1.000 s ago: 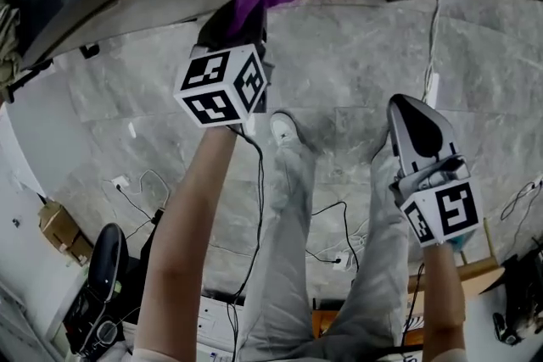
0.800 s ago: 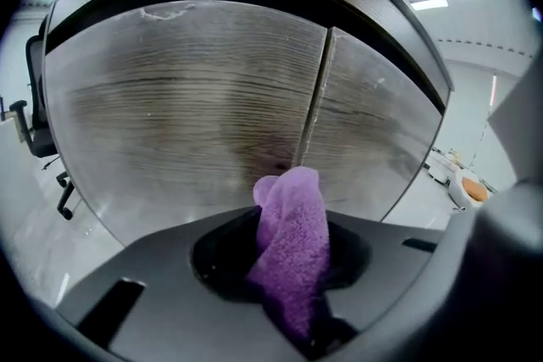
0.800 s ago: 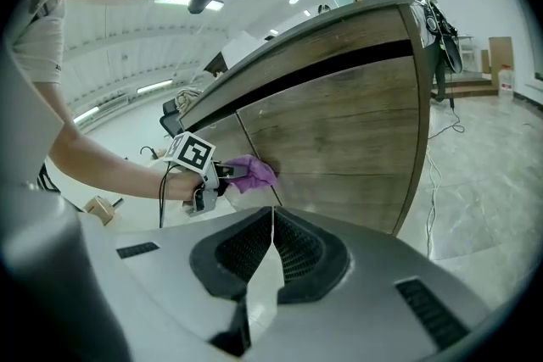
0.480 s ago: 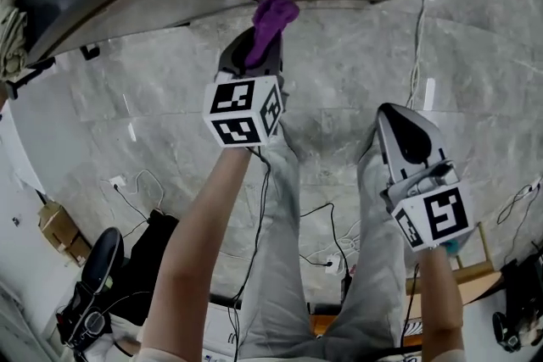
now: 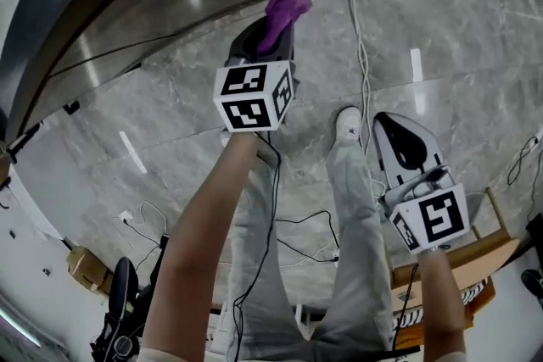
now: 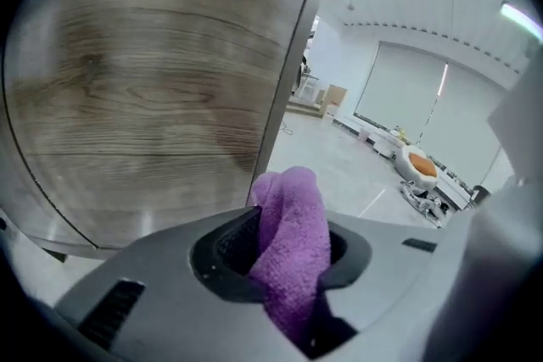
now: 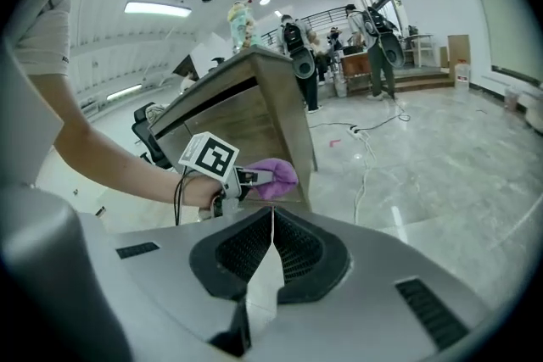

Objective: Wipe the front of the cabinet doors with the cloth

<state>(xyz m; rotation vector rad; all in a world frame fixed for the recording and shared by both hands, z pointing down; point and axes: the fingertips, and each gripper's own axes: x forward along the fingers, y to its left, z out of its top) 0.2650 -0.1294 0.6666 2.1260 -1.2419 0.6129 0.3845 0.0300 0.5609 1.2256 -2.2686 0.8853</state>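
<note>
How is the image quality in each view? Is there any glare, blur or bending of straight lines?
Head view: rather dim, with white light streaks reflected on the polished grey marble floor. Left gripper view: the purple terry cloth is sharp, the pale wooden cabinet door bulges from wide-angle distortion. Right gripper view: bright and even, corners black.

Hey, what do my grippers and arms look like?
The left gripper and right gripper have grey shells, black ribbed pads and a white cube with black square markers. A black cable trails from the left one. Forearms are bare; a short white sleeve shows.
</note>
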